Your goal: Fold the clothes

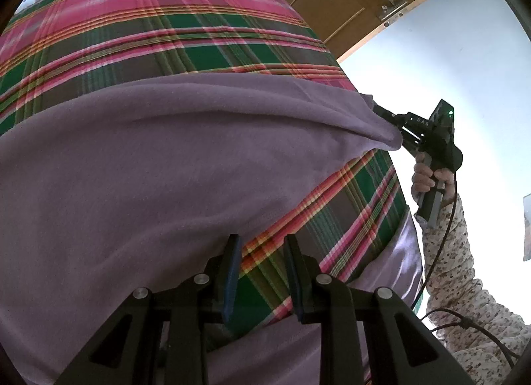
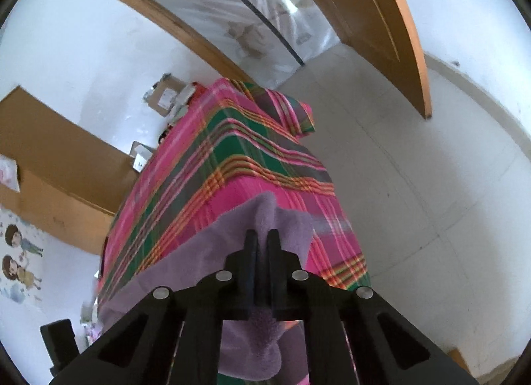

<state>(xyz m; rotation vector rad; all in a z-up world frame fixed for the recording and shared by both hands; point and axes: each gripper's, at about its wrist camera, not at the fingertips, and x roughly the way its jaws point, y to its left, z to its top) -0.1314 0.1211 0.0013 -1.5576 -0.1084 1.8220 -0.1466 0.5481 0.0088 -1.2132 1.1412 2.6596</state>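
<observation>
On the plaid-covered tabletop [image 1: 159, 36] lies a purple garment [image 1: 132, 169], soft and fleecy, spread wide with one corner lifted off to the side. No brand or label shows on it; a few pale letters sit on the right gripper's body in the left wrist view, too small to read. The right gripper [image 2: 262, 242] has its fingers [image 2: 250, 252] pinched together on that raised corner, cloth bunching between and below them. A hand [image 1: 428, 176] in a speckled sleeve [image 1: 458, 272] holds it. The left gripper [image 1: 262, 249] hovers over the garment's near edge, its fingers [image 1: 232, 259] about half apart with nothing between them; whether they touch the cloth I cannot tell. The plaid runs pink, green and orange. Around it are white walls, a pale tiled floor [image 2: 415, 186], a wooden door [image 2: 381, 20] standing open, and cartoon stickers [image 2: 16, 252] on the wall.
</observation>
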